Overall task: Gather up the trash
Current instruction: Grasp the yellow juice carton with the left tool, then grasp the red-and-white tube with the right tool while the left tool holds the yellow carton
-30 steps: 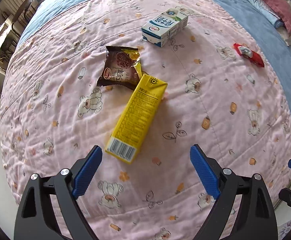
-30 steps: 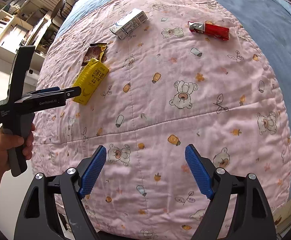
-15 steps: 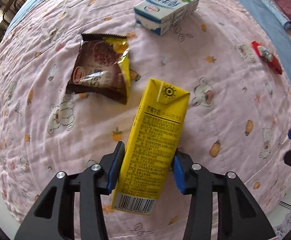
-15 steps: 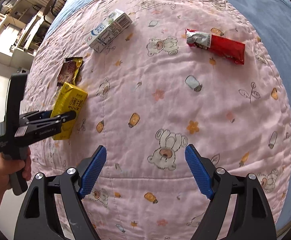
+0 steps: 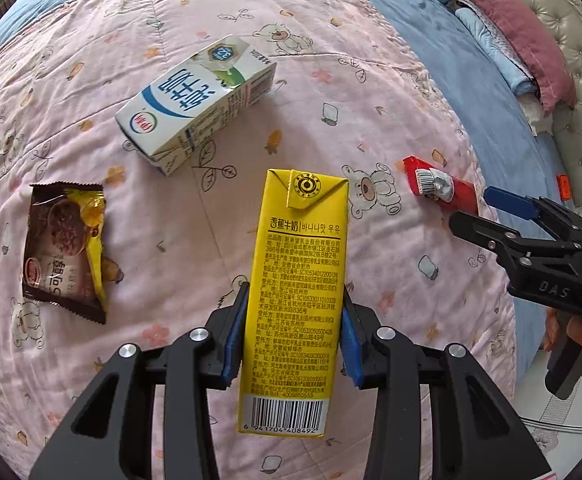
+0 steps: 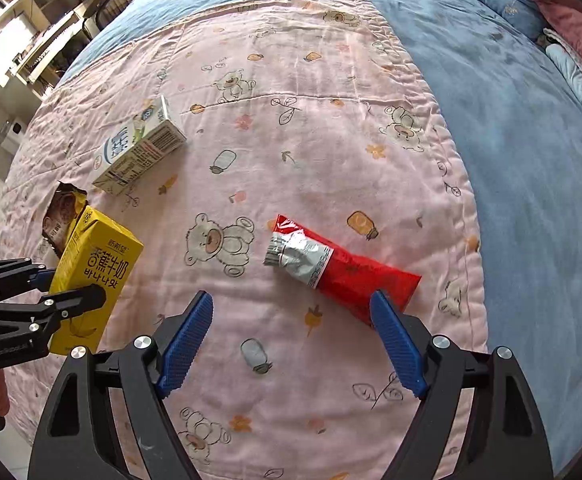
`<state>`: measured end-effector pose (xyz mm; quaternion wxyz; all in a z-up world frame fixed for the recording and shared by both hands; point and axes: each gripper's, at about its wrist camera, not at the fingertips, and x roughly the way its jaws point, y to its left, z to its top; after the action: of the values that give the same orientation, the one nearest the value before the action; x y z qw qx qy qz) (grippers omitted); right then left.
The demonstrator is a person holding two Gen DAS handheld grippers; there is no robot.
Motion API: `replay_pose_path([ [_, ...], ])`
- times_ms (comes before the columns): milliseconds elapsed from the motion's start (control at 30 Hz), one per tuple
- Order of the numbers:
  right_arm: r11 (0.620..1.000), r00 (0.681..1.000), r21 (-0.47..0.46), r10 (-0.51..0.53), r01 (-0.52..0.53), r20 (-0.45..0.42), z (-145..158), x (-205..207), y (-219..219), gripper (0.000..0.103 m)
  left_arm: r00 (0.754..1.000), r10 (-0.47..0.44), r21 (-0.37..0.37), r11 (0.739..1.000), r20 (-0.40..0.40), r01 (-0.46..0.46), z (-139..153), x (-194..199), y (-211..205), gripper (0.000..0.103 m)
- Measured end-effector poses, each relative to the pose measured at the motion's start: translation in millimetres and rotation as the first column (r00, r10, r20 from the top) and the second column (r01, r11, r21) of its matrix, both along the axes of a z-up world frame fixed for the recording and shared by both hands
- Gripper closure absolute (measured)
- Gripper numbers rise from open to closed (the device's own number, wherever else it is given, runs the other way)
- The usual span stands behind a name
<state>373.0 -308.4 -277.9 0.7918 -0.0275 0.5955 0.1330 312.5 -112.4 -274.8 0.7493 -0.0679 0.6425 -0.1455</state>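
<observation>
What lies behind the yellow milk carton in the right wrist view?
Behind the yellow milk carton, the brown snack wrapper shows only its upper part; the rest is covered. Further back lies the white milk carton on the pink quilt.

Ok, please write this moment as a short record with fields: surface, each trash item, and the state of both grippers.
surface: pink quilt over a blue blanket
left gripper: shut on the yellow carton
right gripper: open, empty, above the red wrapper
white carton: lying on quilt
brown wrapper: lying on quilt
</observation>
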Motion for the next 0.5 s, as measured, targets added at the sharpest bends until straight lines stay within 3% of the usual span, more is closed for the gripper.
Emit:
replay_pose_path([
  [133,0.998,0.999,-0.038,0.048,-0.049,-0.019,-17,10,10,0.026,1.000,0.004,-0.008,1.000,-0.017,-0.004,-3,3,-7,0.062],
  [167,0.997,0.998,-0.058,0.052,-0.053,-0.026,-22,10,11,0.030,1.000,0.008,-0.015,1.000,-0.024,-0.009,-4,4,-7,0.063],
  [267,0.989,0.999,-0.137,0.045,-0.048,-0.024,-30,13,11,0.054,0.999,0.020,-0.031,0.999,-0.042,-0.022,-5,3,-7,0.062],
  [333,0.992,0.999,-0.122,0.025,-0.028,-0.019,-27,14,6,0.061,0.998,0.026,-0.043,0.999,-0.056,-0.029,-6,0,-7,0.062],
  [367,0.994,1.000,-0.105,0.012,-0.013,-0.017,-24,14,3,0.071,0.998,0.030,-0.048,0.998,-0.058,-0.032,-5,-2,-7,0.062],
  [500,0.998,0.999,-0.050,-0.036,0.036,-0.006,-10,7,-7,0.077,0.998,0.021,-0.047,0.999,-0.053,-0.023,0,-14,-8,0.062],
])
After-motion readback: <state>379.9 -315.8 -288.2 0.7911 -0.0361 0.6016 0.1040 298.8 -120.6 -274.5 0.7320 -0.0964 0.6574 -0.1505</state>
